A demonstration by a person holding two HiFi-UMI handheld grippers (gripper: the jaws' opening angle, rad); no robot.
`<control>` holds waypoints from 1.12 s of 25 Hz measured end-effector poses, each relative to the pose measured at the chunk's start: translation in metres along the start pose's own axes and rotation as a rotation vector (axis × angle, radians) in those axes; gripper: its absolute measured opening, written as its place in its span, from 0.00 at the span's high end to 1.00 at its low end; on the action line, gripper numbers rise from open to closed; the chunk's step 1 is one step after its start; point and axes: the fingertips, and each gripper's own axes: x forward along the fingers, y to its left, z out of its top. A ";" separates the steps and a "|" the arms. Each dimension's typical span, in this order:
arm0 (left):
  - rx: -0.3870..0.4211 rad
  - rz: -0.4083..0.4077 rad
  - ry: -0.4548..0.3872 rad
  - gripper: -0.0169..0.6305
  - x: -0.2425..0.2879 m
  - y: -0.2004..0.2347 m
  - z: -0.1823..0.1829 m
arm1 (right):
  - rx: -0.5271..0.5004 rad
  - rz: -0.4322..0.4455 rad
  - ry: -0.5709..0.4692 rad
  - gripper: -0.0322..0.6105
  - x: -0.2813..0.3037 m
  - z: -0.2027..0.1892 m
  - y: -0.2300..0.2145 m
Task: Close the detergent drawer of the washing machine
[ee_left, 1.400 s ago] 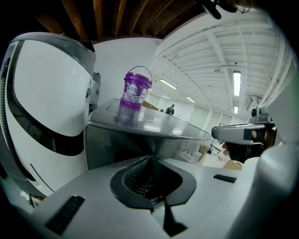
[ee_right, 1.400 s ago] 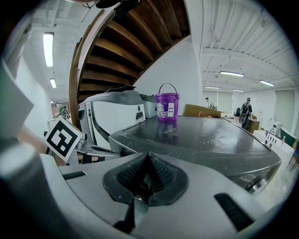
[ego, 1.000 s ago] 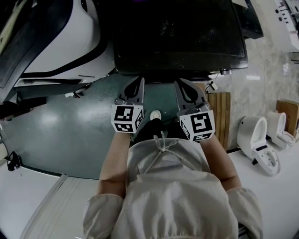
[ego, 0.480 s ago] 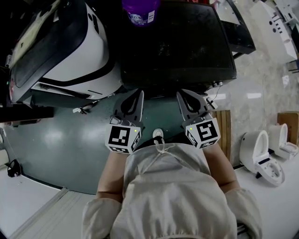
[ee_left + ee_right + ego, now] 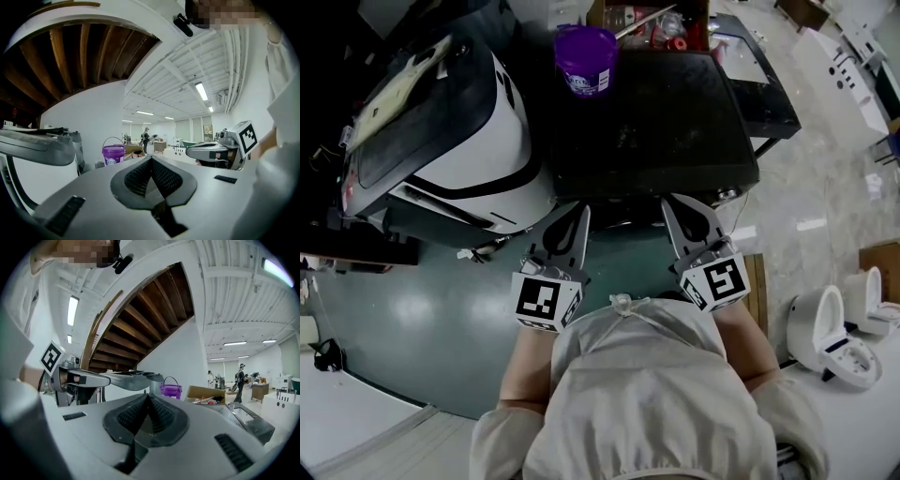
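Note:
The washing machine [image 5: 656, 122] shows from above as a black-topped box straight ahead of me. Its front face is hidden under the top's edge, so I cannot make out the detergent drawer. My left gripper [image 5: 577, 216] and right gripper [image 5: 673, 208] are held side by side in front of my chest, tips pointing at the machine's near edge without touching it. Both are shut with nothing between the jaws. In the left gripper view the left gripper [image 5: 151, 160] has its tips together, and so does the right gripper [image 5: 147, 397] in its own view.
A purple bucket [image 5: 586, 58] stands on the machine's far left corner, with a cardboard box [image 5: 652, 19] of items behind it. A white and black appliance [image 5: 441, 131] sits to the left. White toilets [image 5: 834, 337] stand on the right floor. People stand far back [image 5: 241, 376].
The head view has swung upward: the purple bucket, the box and the whole black top have come into view. Both grippers stay shut and level in front of the machine.

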 end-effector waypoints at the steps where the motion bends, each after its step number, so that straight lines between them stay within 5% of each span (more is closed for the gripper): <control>1: 0.004 0.004 -0.007 0.95 -0.003 0.000 0.005 | -0.001 -0.002 -0.008 0.94 -0.002 0.004 0.001; 28: 0.014 0.002 0.024 0.95 -0.034 0.015 0.004 | 0.008 0.063 -0.018 0.95 0.003 0.011 0.036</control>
